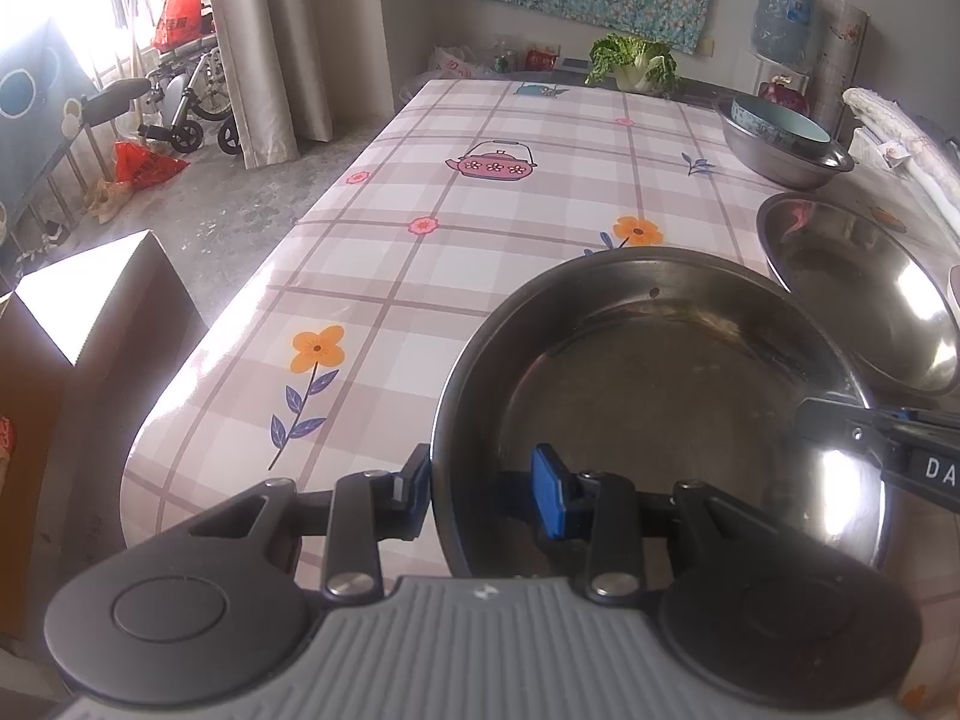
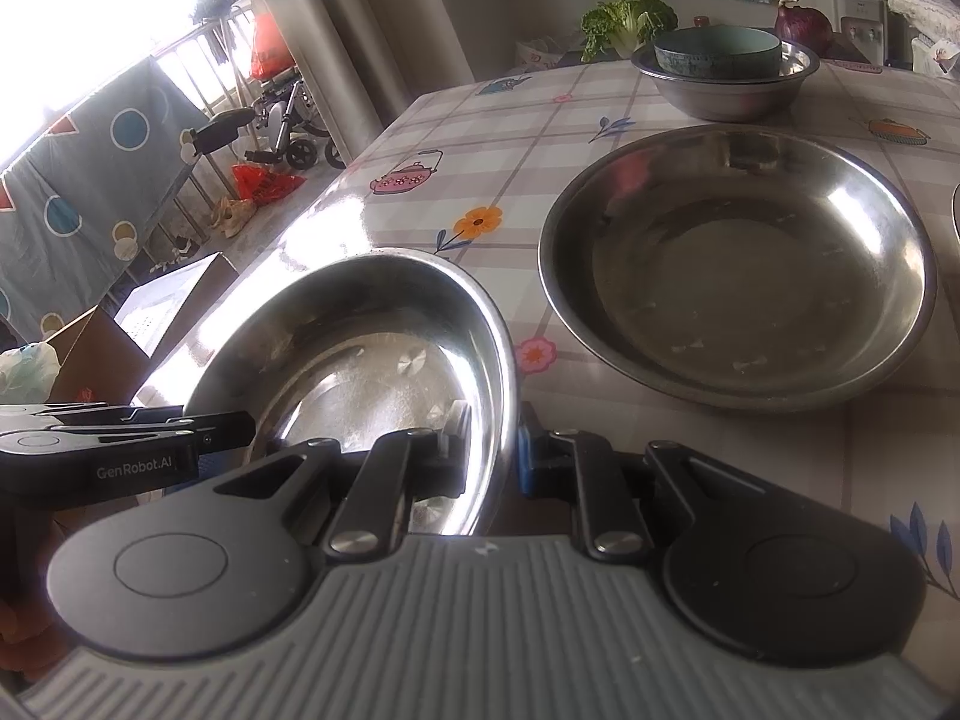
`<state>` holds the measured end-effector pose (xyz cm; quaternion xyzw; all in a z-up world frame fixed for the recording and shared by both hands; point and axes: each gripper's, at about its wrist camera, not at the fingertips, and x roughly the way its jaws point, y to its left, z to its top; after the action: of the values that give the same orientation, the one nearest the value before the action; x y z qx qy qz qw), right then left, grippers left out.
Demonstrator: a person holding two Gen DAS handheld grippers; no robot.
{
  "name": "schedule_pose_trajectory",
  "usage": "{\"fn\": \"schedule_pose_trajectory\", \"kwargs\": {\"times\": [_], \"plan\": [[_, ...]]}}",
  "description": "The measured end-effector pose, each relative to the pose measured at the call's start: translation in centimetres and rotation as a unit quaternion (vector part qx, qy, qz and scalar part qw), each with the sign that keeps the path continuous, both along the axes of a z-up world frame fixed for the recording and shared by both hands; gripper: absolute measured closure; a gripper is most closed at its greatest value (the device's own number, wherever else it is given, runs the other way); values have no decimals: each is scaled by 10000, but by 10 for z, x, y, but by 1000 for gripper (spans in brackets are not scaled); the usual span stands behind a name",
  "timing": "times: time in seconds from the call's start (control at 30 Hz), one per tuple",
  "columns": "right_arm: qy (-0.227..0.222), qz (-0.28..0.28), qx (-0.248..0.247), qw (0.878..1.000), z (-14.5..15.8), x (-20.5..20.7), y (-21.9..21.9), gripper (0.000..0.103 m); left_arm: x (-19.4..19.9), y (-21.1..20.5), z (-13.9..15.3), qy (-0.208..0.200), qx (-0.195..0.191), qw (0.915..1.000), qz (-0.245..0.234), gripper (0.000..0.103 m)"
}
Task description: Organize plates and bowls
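While the left wrist view looks down the table (image 1: 420, 252), the left hand-held gripper (image 1: 480, 489) sits part open astride the near-left rim of a steel plate (image 1: 648, 396), one pad outside and one inside, and whether they pinch the rim I cannot tell. From the right wrist view, the right hand-held gripper (image 2: 489, 450) is closed nearly all the way on that plate's right rim, holding it tilted. A second steel plate (image 2: 738, 264) lies flat just ahead to the right, nearer the right hand, likely where this one gets stacked.
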<state>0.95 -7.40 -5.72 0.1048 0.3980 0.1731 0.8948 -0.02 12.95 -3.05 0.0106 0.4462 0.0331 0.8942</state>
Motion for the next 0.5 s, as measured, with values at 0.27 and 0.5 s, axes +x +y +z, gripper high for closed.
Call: {"fn": "schedule_pose_trajectory", "kwargs": {"times": [0.27, 0.5], "plan": [[-12, 3, 12, 10000, 1, 0, 0, 88, -1, 1, 2, -23, -4, 10000, 10, 67], [-28, 4, 22, 10000, 3, -1, 0, 88, -4, 1, 5, -56, 6, 10000, 12, 67]]}}
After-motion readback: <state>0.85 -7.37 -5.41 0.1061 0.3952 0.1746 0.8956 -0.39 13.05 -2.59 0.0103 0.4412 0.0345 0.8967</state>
